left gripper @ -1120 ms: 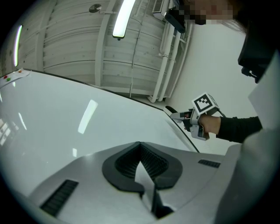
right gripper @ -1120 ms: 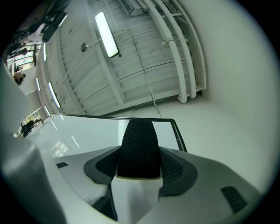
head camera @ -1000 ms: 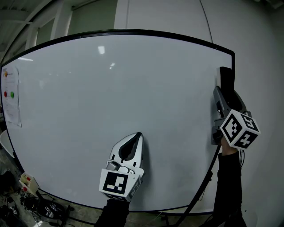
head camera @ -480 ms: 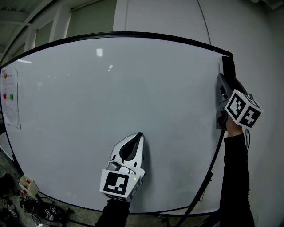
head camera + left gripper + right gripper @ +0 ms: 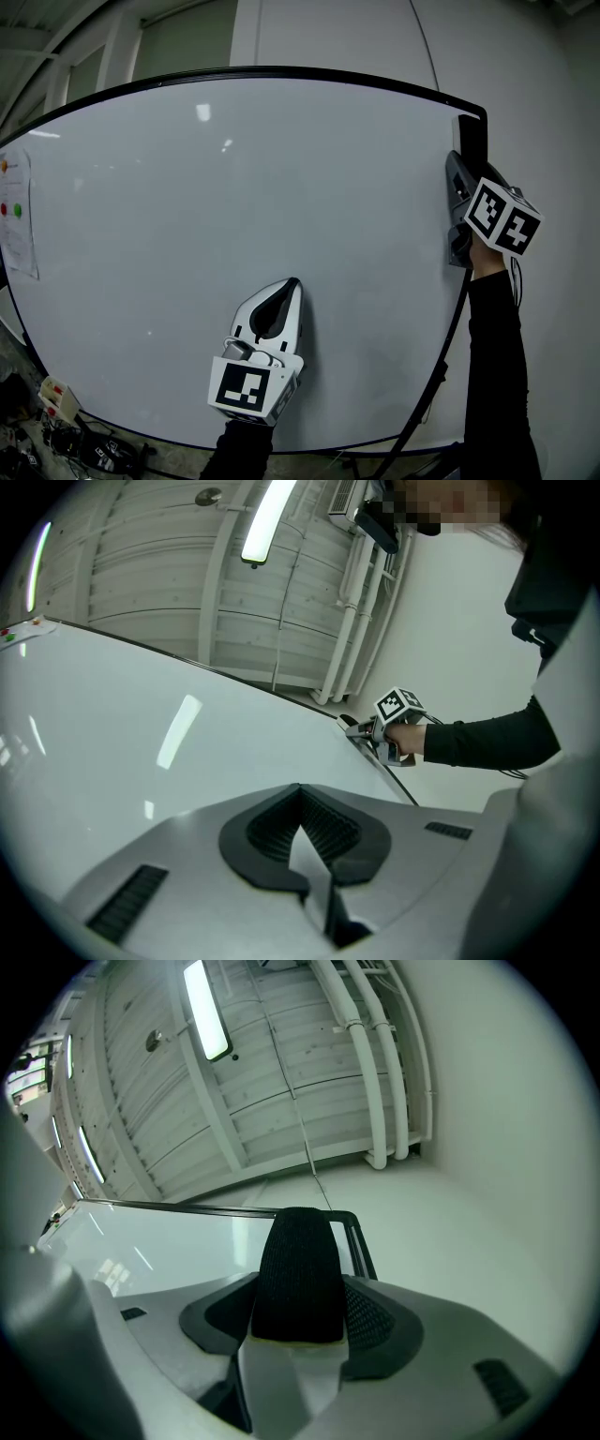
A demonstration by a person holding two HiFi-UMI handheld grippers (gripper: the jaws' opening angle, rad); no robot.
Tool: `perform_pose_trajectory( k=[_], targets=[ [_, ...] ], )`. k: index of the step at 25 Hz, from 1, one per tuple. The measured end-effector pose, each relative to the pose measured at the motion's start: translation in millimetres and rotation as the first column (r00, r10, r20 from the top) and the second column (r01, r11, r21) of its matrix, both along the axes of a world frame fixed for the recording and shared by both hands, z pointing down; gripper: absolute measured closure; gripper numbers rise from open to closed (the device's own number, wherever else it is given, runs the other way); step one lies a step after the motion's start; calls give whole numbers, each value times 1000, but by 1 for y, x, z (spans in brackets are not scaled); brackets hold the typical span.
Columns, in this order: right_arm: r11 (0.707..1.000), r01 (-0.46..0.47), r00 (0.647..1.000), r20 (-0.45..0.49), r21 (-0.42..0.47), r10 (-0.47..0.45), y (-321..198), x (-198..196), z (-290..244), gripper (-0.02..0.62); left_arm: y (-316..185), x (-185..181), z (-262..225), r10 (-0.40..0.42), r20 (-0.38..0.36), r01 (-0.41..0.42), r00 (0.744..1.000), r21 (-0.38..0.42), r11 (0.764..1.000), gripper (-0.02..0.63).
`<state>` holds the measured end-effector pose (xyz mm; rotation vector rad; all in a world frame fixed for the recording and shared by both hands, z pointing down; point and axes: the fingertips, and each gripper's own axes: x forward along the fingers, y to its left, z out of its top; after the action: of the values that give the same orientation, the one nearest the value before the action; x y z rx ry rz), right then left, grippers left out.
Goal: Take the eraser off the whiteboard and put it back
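While the right gripper (image 5: 461,173) grips the black felt-faced block eraser (image 5: 474,141) in its fingers at the white whiteboard's (image 5: 234,234) top right corner, the left gripper (image 5: 292,287) hovers empty, fingers together. The eraser seems lifted off; next it must be pressed flat back on.

A tube light (image 5: 208,1007) lines the ribbed ceiling (image 5: 281,1082) above white walls (image 5: 506,1194).

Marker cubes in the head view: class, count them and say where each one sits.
2. The left cube is low, before the bottom middle of the whiteboard; the right cube is by its upper right edge. No others show.
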<state>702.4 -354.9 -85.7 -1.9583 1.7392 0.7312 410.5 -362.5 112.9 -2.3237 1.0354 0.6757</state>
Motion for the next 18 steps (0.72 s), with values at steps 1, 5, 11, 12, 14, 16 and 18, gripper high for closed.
perform_pose_trajectory(
  k=[1,5,11,12,14,16,18],
  targets=[
    [1000,4,1000,0,3,-4,0,0,0,324,0,1,-1,2,0,-2,1000,3,1000,600],
    [999,29,1000,-1,15,-29,-1,-1,-1,324,1,4,-2,6,0,-6,1000,10,1000,600],
    [999,40,998,-55,24,-39,0,-3,0,324,2,6,-2,11,-2,-11,1000,14,1000,600],
    [999,41,997,-62,25,-39,0,-4,0,324,2,6,-2,11,-2,-11,1000,13,1000,600],
    [999,30,997,-70,29,-28,0,-4,0,324,2,7,-2,12,0,-12,1000,11,1000,600],
    [999,15,997,-82,32,-13,1,-4,0,322,1,8,0,11,3,-11,1000,6,1000,600],
    [999,11,995,-102,36,-8,0,-5,1,319,1,8,2,10,4,-10,1000,-1,1000,600]
  ],
)
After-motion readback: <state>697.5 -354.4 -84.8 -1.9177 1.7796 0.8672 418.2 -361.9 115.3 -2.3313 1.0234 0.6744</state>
